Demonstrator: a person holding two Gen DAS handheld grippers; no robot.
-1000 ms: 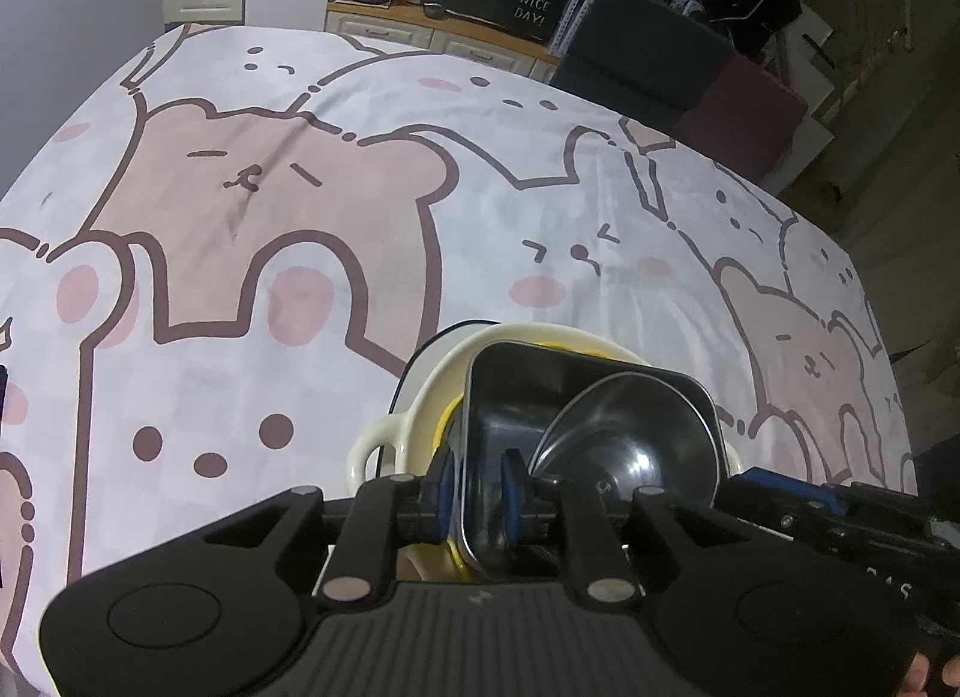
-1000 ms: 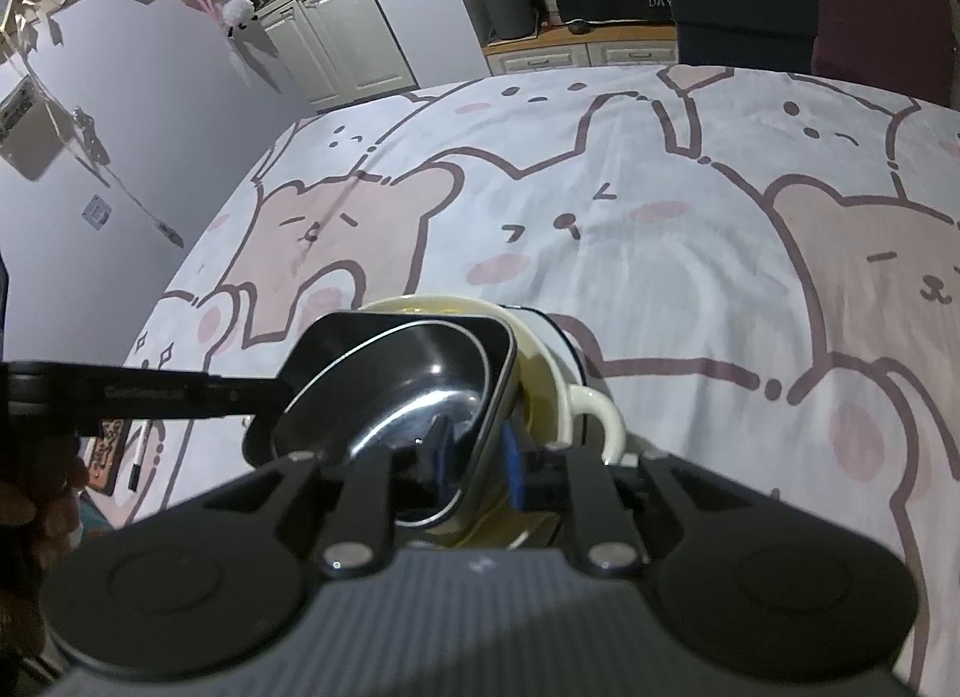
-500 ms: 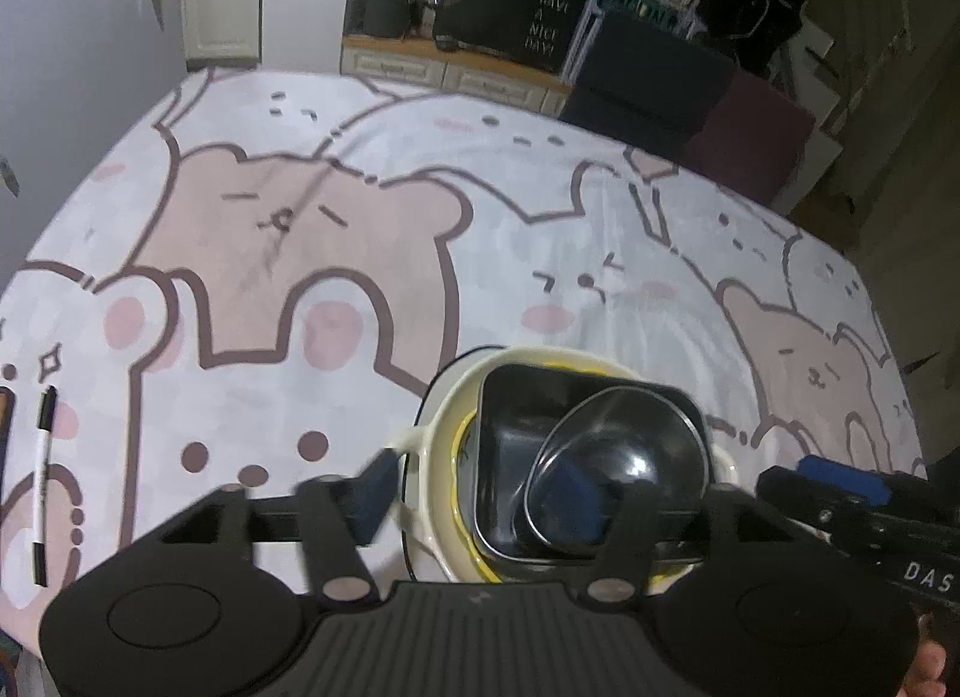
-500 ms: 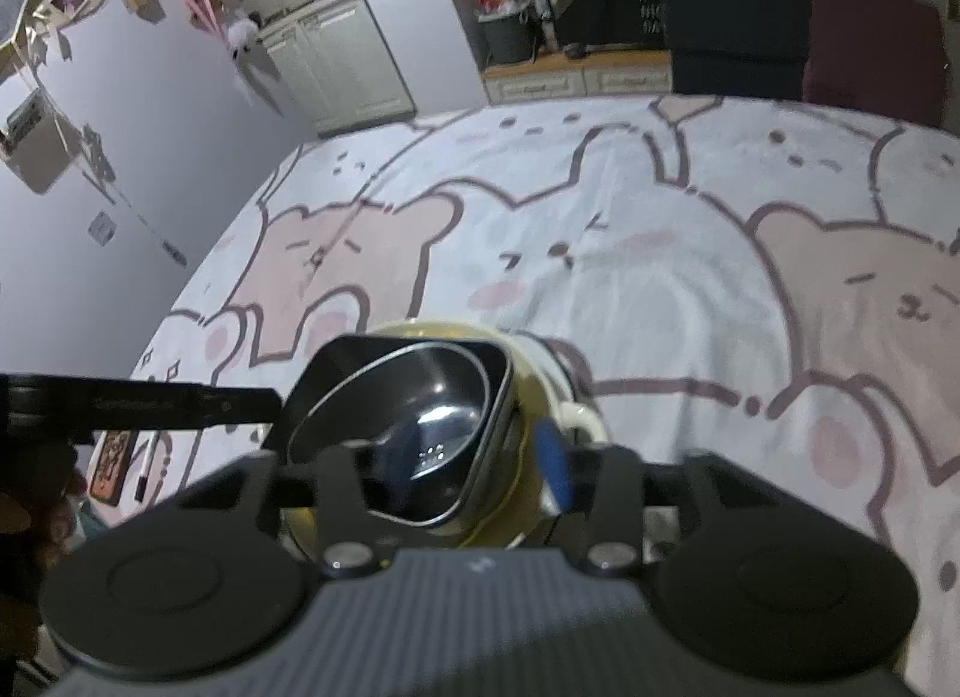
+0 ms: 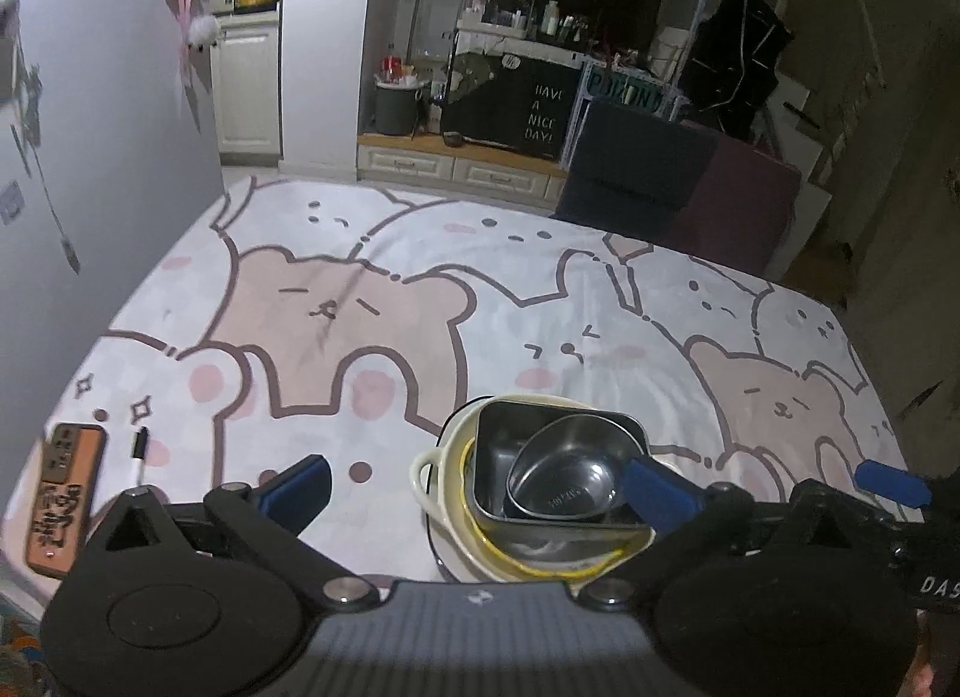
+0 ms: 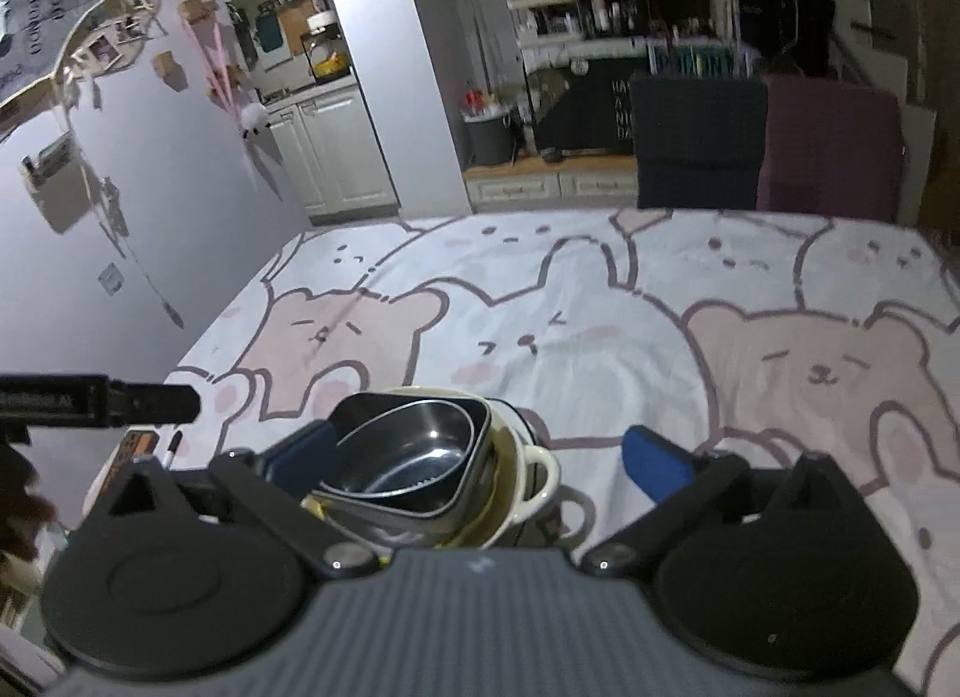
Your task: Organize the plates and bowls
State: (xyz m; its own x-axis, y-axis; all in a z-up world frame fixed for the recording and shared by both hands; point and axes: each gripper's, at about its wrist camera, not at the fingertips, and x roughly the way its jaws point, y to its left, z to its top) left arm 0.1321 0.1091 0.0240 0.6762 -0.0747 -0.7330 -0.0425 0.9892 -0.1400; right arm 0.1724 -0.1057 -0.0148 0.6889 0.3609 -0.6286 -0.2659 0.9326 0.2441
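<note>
At the far left edge of the bear-print sheet [image 5: 372,301], an orange card [image 5: 60,496] and a black marker [image 5: 139,451] lay just beside each other, close to where the cloth dropped off toward the grey wall [image 5: 108,157]. The left gripper [image 5: 474,478] had just been opening; its blue-padded fingers [image 5: 300,481] stood wide, one out over bare sheet to the left of the stack, the other in front of the stack's right rim, pressing on nothing. The stack sat near the lower middle of the sheet: a cream two-handled bowl [image 5: 438,478] at the bottom, a square metal dish [image 5: 498,439] nested in it, and a rounded steel bowl [image 5: 564,472] inside that, tilted toward the dish's right corner. The cream bowl's left handle jutted out over bare cloth. Beyond the stack a broad run of bare sheet stretched to the far edge, bounded there by a low cabinet [image 5: 462,169] and two dark chair backs [image 5: 636,169]. The right gripper [image 6: 477,460] had also just been opening; its fingers [image 6: 657,460] were spread wide, one at the left of the stack, the other well clear over bare sheet to its right, holding nothing. From that side the steel bowl [image 6: 414,445] leaned inside the dish [image 6: 480,451], the cream bowl's [image 6: 528,487] handle pointed right. More bare sheet [image 6: 600,307] ran rightward to the edge.
</note>
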